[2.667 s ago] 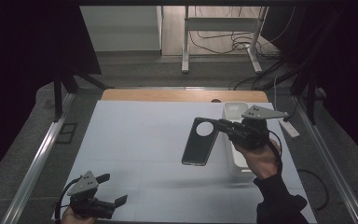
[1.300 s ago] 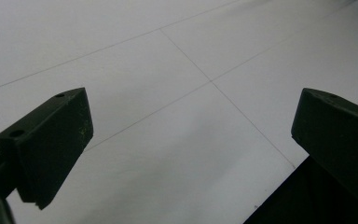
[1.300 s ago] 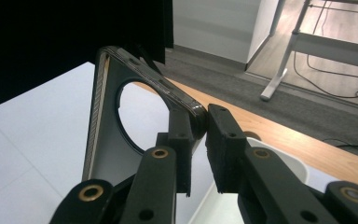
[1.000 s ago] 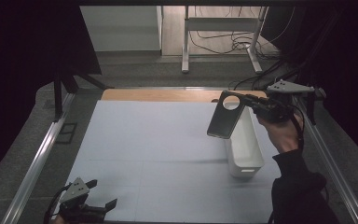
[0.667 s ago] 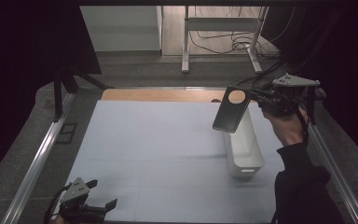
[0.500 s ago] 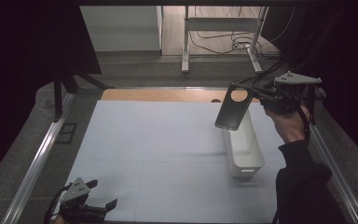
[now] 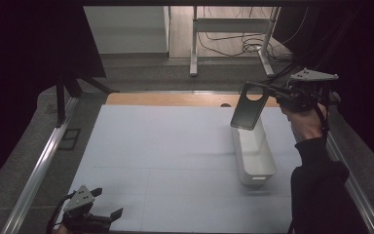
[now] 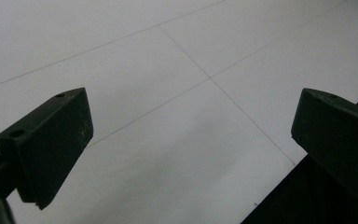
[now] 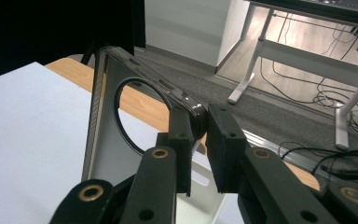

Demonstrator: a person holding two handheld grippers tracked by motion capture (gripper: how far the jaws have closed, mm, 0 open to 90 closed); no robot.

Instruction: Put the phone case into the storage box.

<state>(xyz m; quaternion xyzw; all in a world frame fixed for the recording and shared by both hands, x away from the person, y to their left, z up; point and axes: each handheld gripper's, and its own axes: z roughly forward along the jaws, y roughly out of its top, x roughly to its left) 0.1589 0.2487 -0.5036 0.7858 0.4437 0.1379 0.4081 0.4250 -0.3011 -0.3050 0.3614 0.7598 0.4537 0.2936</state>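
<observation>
Right gripper (image 7: 277,95) has its 2 black jaws pinched on the upper edge of 1 dark phone case (image 7: 247,107), the pads pressed against the rim right beside the round camera cutout; in the right gripper view the case (image 9: 107,121) stands nearly upright between the pads, glossy dark rim toward the camera, pale inner face showing through and below the circular opening. Case: 1 piece, flat, rectangular with rounded corners, 1 large round hole near its top end, small slots along one side edge. It hangs in the air, tilted slightly, over the far end of 1 white oblong bin (image 7: 254,155), not touching it as far as the high view shows. The bin sits on the right part of the white table sheet (image 7: 165,156), long axis running away from the person. The person's right hand (image 7: 306,122) and black sleeve rise from the bottom right of the high view. Left gripper (image 7: 104,219) lies low at the near left corner of the sheet, well apart from case and bin; its 2 jaws stand spread wide with bare sheet between them in the left gripper view (image 8: 191,140). Beyond the sheet a strip of wooden tabletop (image 7: 175,99) shows, then grey floor with 1 white desk frame (image 7: 231,36) and loose cables.
</observation>
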